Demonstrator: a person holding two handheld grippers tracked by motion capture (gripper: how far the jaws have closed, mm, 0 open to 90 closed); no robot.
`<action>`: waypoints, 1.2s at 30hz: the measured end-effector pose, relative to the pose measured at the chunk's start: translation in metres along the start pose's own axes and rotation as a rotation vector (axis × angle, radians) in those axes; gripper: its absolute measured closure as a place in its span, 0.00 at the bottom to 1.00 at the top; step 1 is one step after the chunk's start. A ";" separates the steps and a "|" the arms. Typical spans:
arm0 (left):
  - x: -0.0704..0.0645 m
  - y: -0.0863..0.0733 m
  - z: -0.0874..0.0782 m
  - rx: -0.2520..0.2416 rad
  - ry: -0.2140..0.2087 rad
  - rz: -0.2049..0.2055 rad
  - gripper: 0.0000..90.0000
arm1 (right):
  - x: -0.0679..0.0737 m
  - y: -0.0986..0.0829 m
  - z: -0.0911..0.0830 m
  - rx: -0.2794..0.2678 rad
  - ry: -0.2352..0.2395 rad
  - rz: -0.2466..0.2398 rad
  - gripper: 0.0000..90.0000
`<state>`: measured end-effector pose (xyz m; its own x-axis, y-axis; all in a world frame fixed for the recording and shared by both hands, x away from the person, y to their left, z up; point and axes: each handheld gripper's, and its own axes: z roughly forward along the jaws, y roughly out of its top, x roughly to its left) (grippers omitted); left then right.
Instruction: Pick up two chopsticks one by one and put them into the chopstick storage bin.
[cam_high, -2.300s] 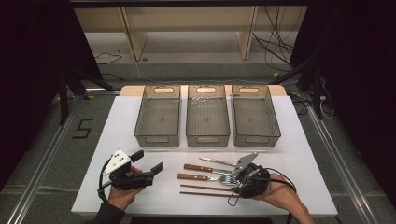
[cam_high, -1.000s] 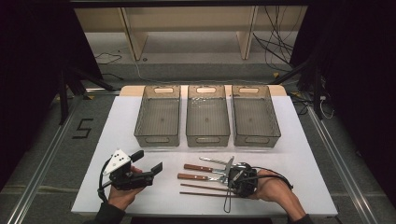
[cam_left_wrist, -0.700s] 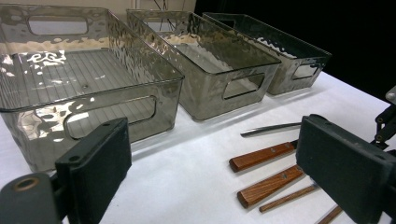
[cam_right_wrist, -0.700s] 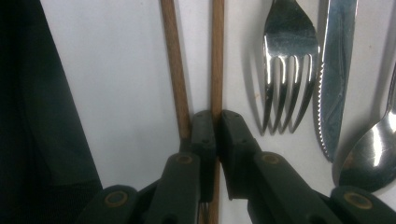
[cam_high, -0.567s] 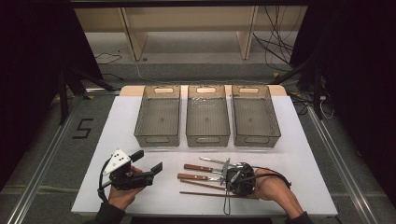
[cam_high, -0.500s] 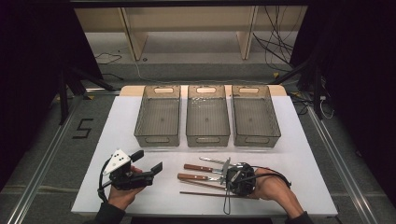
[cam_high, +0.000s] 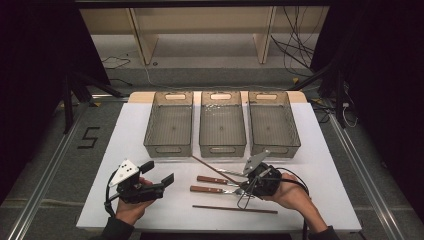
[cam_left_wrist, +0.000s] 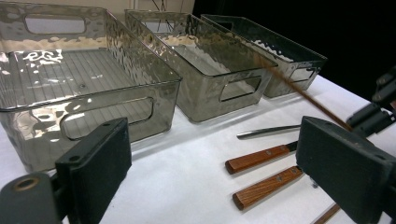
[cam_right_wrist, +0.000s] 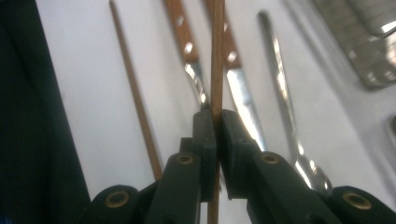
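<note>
My right gripper (cam_high: 244, 186) (cam_right_wrist: 215, 116) is shut on a thin brown chopstick (cam_high: 212, 168) (cam_right_wrist: 217, 60), whose far end slants up toward the bins. In the left gripper view this chopstick (cam_left_wrist: 299, 91) crosses in front of the bins. A second chopstick (cam_high: 235, 209) (cam_right_wrist: 135, 93) lies flat near the table's front edge. Two wooden-handled knives (cam_high: 210, 180) (cam_left_wrist: 257, 158) and a metal spoon (cam_high: 230, 173) (cam_right_wrist: 280, 93) lie under the raised stick. My left gripper (cam_high: 159, 173) (cam_left_wrist: 219, 172) is held open at the front left, with nothing between its jaws.
Three clear grey bins stand side by side across the middle of the white table: left (cam_high: 169, 125) (cam_left_wrist: 70, 79), middle (cam_high: 222, 125) (cam_left_wrist: 210, 60), right (cam_high: 274, 125) (cam_left_wrist: 275, 51). A cable trails from the right gripper. Dark floor surrounds the table.
The right gripper moved left over the cutlery, shut on one of the two chopsticks and raised it off the table. The left gripper stayed put.
</note>
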<state>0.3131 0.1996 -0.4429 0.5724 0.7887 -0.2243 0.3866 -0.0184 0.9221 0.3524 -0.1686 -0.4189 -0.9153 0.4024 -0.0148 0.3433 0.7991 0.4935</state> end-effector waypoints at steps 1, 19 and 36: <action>-0.001 0.000 0.001 0.002 0.001 -0.003 0.11 | -0.001 0.000 0.000 -0.019 -0.007 0.022 0.95; -0.027 0.026 0.037 0.075 -0.092 -0.091 0.19 | 0.009 0.029 0.004 -0.257 -0.074 0.139 0.95; -0.047 0.040 0.070 0.156 -0.166 -0.134 0.43 | 0.023 0.041 0.021 -0.317 -0.050 0.140 0.95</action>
<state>0.3517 0.1188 -0.4176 0.6147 0.6789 -0.4015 0.5665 -0.0258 0.8237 0.3497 -0.1172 -0.4172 -0.8497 0.5262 0.0330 0.3752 0.5594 0.7391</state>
